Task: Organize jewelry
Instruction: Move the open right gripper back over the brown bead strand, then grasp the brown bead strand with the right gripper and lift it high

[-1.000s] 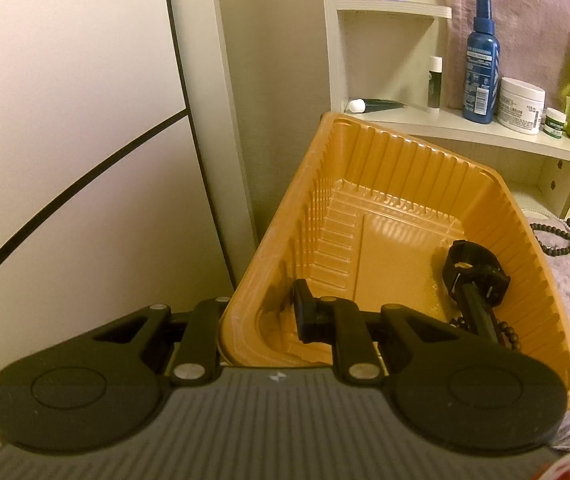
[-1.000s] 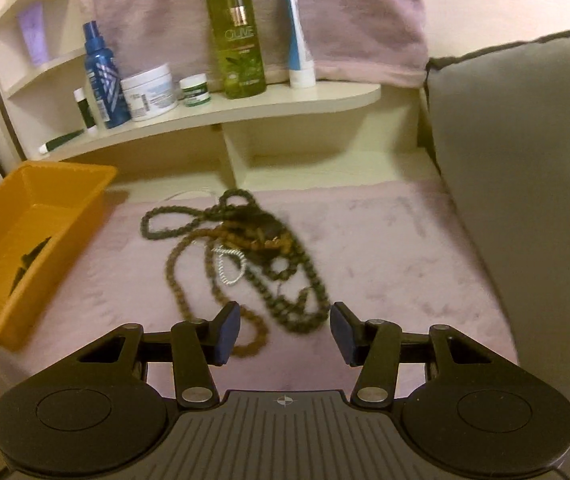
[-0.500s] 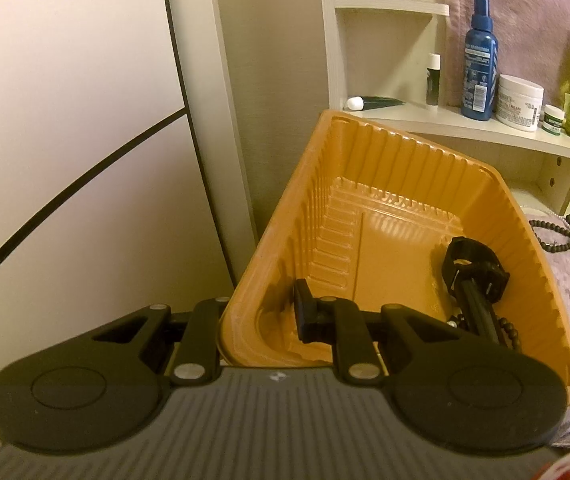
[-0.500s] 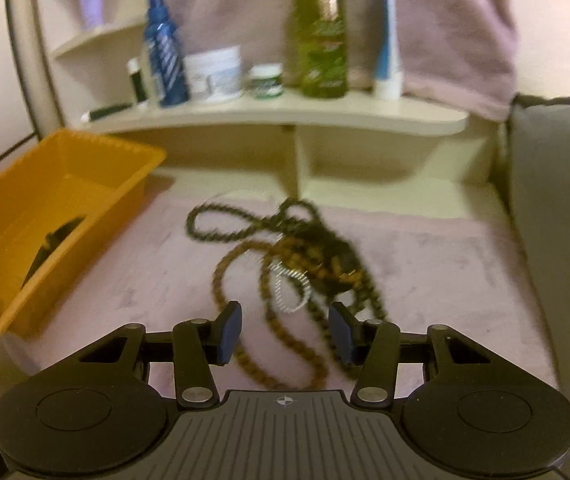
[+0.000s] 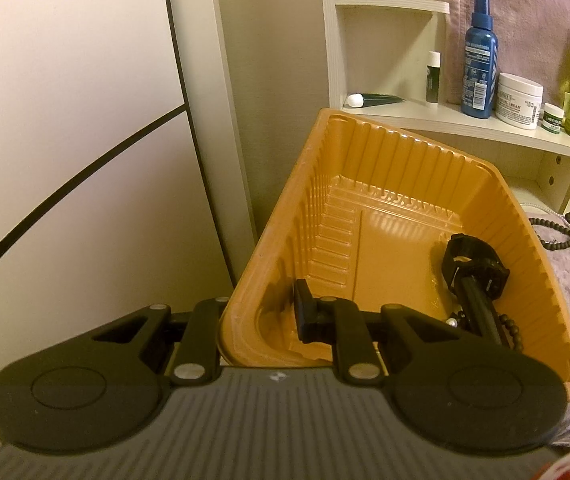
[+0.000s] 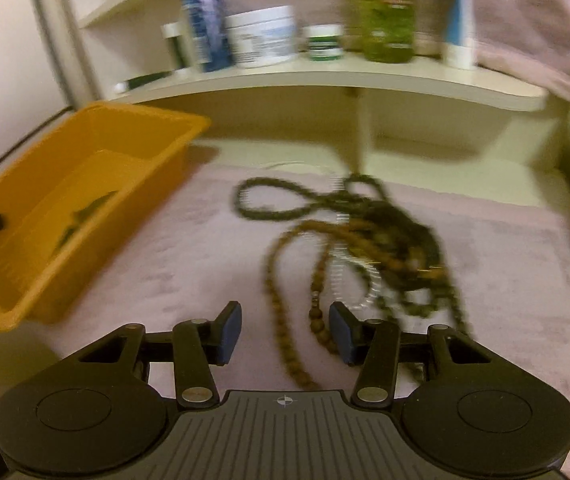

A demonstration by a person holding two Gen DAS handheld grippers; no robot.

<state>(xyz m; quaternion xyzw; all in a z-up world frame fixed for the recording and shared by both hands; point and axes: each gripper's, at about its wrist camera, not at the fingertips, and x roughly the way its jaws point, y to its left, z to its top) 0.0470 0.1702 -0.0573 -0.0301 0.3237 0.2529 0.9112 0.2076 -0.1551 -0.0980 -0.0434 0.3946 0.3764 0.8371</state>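
While the left gripper (image 5: 261, 320) clamps the near wall of the orange tray (image 5: 401, 152), the right gripper (image 6: 285, 330) hangs spread over the beads.

On the left, one finger sits outside the tray wall and the other inside, pinching that wall between them; a black watch (image 5: 475, 266) and a few small beads lie on the tray floor by its right wall. To the right, on the pink plush cover (image 6: 189, 256), a tangle of bead necklaces (image 6: 365, 240) lies well apart from the tray, with a brown strand (image 6: 281, 316) running down between the right gripper's parted blue pads (image 6: 231, 332), which touch nothing. Behind, a cream shelf (image 6: 325, 80) carries bottles and jars; this view is motion-blurred.
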